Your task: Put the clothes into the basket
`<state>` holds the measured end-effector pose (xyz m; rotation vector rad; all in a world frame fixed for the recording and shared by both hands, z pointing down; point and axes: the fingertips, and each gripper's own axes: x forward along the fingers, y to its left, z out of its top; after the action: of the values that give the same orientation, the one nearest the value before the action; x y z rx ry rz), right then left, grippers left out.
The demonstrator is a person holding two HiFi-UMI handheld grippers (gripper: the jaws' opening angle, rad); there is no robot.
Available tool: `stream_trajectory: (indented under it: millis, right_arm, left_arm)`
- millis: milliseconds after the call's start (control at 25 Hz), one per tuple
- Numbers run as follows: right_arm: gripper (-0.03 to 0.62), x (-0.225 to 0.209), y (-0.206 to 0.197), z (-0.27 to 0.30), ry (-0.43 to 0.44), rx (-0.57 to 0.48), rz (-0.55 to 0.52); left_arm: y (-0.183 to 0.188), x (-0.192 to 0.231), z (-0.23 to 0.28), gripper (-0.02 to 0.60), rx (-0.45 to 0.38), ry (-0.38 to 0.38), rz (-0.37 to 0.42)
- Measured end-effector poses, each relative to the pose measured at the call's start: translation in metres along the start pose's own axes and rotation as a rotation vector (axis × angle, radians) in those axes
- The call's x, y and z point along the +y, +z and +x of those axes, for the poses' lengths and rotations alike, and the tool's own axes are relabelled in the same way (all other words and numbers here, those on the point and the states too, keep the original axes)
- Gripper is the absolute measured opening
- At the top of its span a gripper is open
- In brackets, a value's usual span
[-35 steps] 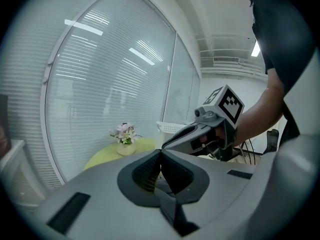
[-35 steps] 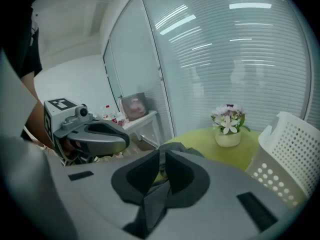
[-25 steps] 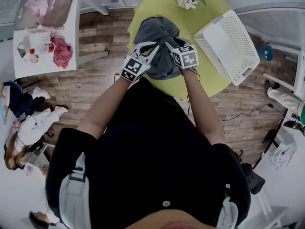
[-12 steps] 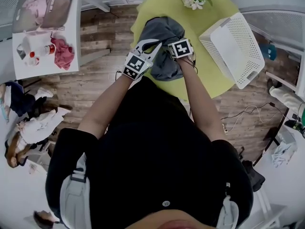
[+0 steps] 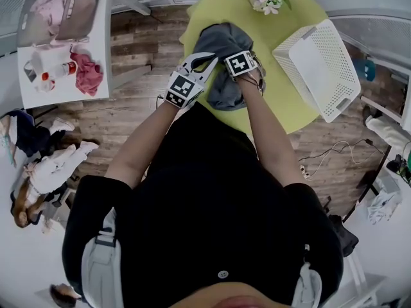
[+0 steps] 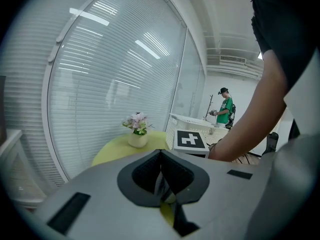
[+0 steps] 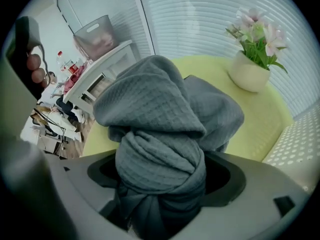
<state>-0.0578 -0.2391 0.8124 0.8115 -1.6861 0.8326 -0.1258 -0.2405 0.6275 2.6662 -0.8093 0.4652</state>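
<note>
Since a second ago, our right gripper (image 5: 239, 69) has crept up the grey waffle-knit garment (image 5: 223, 40), which is heaped on the green table (image 5: 282, 104) beside the white basket (image 5: 318, 69).

Left gripper view: our left gripper (image 6: 161, 156) is closed and empty.

Right gripper view: the jaws are opening with cloth bunched between them. It looks soft, light and floppy, so we'd pinch a thick fold.

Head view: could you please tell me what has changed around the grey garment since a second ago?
The right tongs are opening, releasing the grey garment still bunched between their jaws. Unchanged: garment on the yellow-green table, left tongs shut beside it, white basket untouched.
</note>
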Motion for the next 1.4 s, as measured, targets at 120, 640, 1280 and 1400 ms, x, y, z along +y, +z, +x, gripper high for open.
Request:
stream_trajectory:
  millis: [120, 640, 1280, 1400]
  right_arm:
    - [0.430, 0.001, 0.002, -0.001, -0.003, 0.002, -0.024]
    - [0.350, 0.007, -0.016, -0.061, 0.072, -0.063, -0.098]
    - [0.350, -0.017, -0.091, -0.180, 0.125, -0.058, -0.238]
    - [0.350, -0.020, -0.103, -0.201, 0.128, -0.054, -0.248]
  left_arm:
    - [0.000, 0.002, 0.000, 0.011, -0.001, -0.002, 0.006]
    - [0.020, -0.029, 0.003, 0.011, -0.006, -0.009, 0.040]
    - [0.086, -0.140, 0.027, 0.011, -0.090, -0.013, 0.115]
    - [0.101, -0.157, 0.029, 0.011, -0.108, -0.032, 0.119]
